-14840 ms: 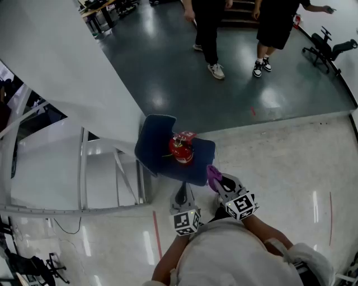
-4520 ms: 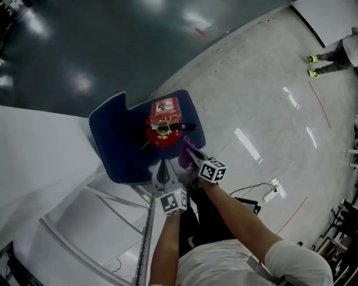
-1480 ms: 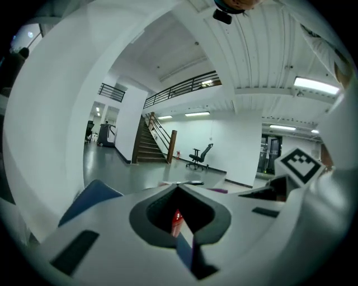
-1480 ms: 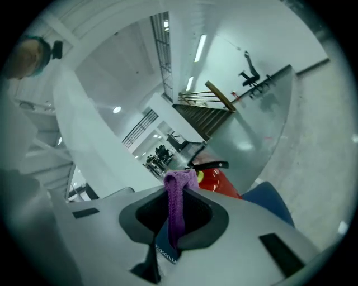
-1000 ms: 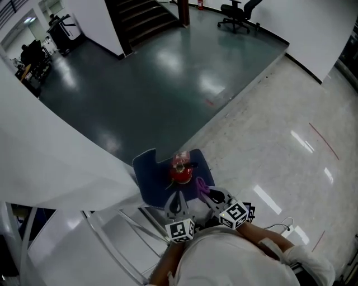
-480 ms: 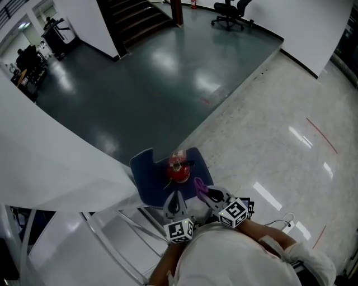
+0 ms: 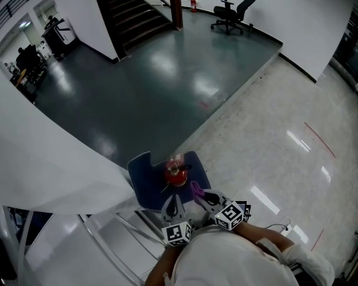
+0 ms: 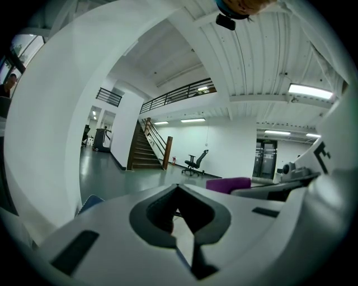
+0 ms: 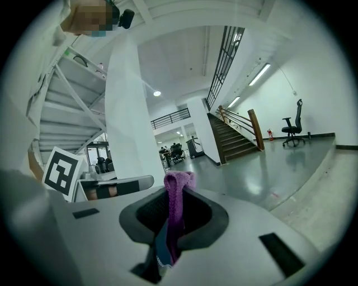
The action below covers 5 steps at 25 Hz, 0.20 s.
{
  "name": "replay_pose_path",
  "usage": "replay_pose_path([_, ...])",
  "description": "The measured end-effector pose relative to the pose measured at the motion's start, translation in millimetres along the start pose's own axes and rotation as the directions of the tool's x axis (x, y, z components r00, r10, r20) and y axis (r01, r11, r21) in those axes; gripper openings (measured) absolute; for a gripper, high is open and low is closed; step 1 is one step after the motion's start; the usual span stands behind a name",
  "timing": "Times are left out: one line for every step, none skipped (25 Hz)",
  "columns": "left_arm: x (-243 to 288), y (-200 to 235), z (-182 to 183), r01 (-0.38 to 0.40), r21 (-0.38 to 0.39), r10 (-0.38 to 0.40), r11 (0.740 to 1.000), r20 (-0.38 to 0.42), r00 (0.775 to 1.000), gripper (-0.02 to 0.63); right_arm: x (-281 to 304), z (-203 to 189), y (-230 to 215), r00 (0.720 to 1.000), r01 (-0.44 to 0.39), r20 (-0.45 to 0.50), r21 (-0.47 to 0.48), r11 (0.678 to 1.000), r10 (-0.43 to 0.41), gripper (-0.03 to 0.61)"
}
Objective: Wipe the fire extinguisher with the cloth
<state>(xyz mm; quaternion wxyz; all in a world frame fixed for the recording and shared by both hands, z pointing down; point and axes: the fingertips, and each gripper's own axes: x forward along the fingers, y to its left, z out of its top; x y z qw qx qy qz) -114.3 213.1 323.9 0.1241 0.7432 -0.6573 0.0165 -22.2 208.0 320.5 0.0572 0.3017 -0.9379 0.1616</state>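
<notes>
Head view, looking steeply down. A red, round-bodied fire extinguisher (image 7: pixel 175 175) stood upright on a dark blue floor mat (image 7: pixel 146 180). The mat lay where the dark green polished floor (image 7: pixel 156 84) met the pale speckled floor (image 7: pixel 279 145), beside a slanted white panel (image 7: pixel 50 162).

The left gripper (image 7: pixel 173 202) pointed at the mat just short of the extinguisher. Its own view showed the jaws drawn together with nothing between them.

The right gripper (image 7: pixel 202 196) was clamped on a purple terry cloth (image 9: pixel 178 206), which stuck out past the jaw tips. In the head view the cloth's free end lay just beside the extinguisher's right flank; whether they touched could not be told.

A black office chair (image 7: pixel 229 10) and a dark staircase (image 7: pixel 140 19) stood well apart, across the green floor.
</notes>
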Motion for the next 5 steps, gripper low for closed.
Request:
replay_pose_path([-0.1, 0.8, 0.7, 0.0, 0.002, 0.0, 1.0, 0.001, 1.0, 0.005, 0.4, -0.7, -0.3, 1.0, 0.0, -0.003, 0.001, 1.0, 0.0, 0.048])
replay_pose_path([-0.1, 1.8, 1.9, -0.002, 0.005, 0.002, 1.0, -0.001, 1.0, 0.005, 1.0, -1.4, -0.4, 1.0, -0.002, -0.006, 0.002, 1.0, 0.002, 0.049])
replay_pose_path([-0.2, 2.9, 3.1, -0.005, 0.009, 0.005, 1.0, -0.004, 1.0, 0.005, 1.9, -1.9, -0.3, 1.0, -0.004, -0.009, 0.003, 1.0, 0.004, 0.048])
replay_pose_path([-0.3, 4.2, 4.1, -0.007, 0.012, 0.007, 1.0, -0.006, 1.0, 0.005, 3.1, -2.4, -0.2, 1.0, -0.007, -0.012, 0.004, 1.0, 0.007, 0.048])
replay_pose_path([-0.5, 5.4, 5.1, -0.01, 0.014, 0.01, 1.0, -0.008, 1.0, 0.005, 4.3, -2.8, 0.0, 1.0, -0.009, -0.015, 0.006, 1.0, 0.009, 0.048])
